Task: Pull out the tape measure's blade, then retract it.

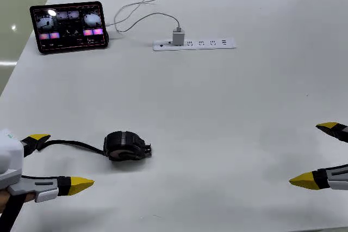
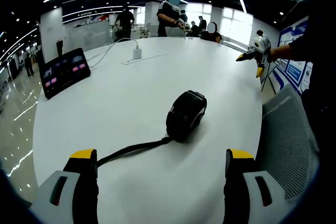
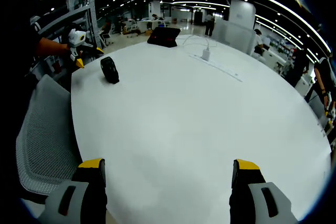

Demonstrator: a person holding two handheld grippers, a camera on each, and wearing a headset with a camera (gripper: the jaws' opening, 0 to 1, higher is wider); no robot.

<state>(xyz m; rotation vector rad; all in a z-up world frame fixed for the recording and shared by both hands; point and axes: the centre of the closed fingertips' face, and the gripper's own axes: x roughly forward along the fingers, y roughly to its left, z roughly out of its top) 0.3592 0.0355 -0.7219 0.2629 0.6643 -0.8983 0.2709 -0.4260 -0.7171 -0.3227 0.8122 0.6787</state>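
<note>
The tape measure [image 1: 126, 145], a black case with a grey band, lies on the white surface [image 1: 217, 107] at about 8 o'clock in the head view, with nothing gripping it. In the left gripper view the tape measure [image 2: 186, 115] sits just past the two jaws, toward 12 o'clock between them. In the right gripper view it [image 3: 109, 70] lies far off at 10 o'clock.

A black strap [image 1: 73, 144] runs from the case toward 9 o'clock and ends by the far jaw of the left tongs [image 1: 68, 160]. Whether the strap touches that jaw I cannot tell. In the left gripper view the strap [image 2: 131, 149] trails down toward 7 o'clock, close to one jaw.

The left tongs [image 2: 161, 156] stand wide, holding nothing, their yellow tips either side of the strap's end. The right tongs [image 1: 307, 152] are at 4 o'clock in the head view, well apart from the case. They are spread wide too, over bare surface, as their own view shows [image 3: 169, 164].

Further out, at 12 o'clock in the head view, a white power strip [image 1: 194, 44] lies flat with a white charger [image 1: 178, 37] plugged into it. A white cable [image 1: 136, 12] loops from the charger toward 10 o'clock to a tablet [image 1: 69, 26] with its screen lit. A grey mesh chair [image 3: 42, 140] stands at the surface's near edge.
</note>
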